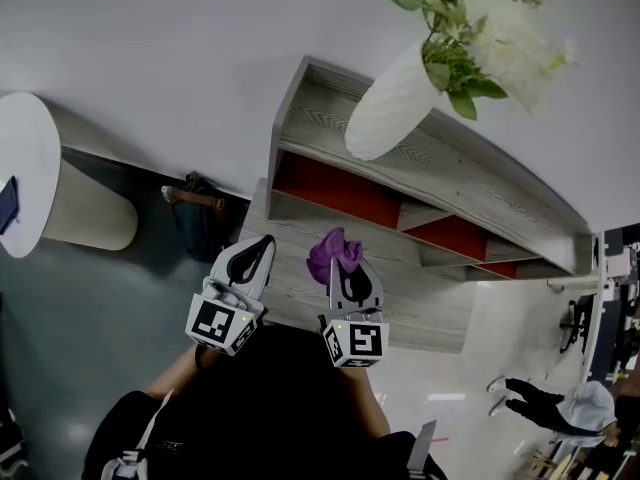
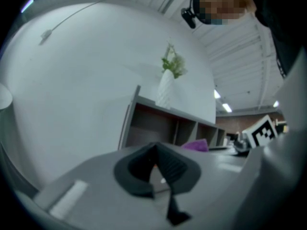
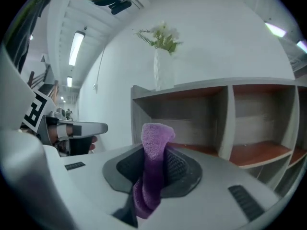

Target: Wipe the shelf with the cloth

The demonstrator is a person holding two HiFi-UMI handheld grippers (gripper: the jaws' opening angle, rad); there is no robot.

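A purple cloth [image 1: 335, 251] is pinched in my right gripper [image 1: 347, 266], which is shut on it just above the grey wooden shelf unit's [image 1: 452, 160] low front ledge [image 1: 300, 273]. In the right gripper view the cloth [image 3: 152, 169] stands up between the dark pads of that gripper [image 3: 154, 150], facing the red-backed shelf compartments [image 3: 249, 152]. My left gripper [image 1: 260, 243] hovers beside it to the left, shut with nothing in it. The left gripper view shows its own jaws [image 2: 156, 150] closed together, with the cloth [image 2: 195, 145] off to the right.
A white vase [image 1: 393, 105] with white flowers and green leaves stands on the shelf's top. A round white table [image 1: 25, 183] and a dark bag [image 1: 198, 216] are on the floor to the left. A person [image 1: 560, 403] is far off at lower right.
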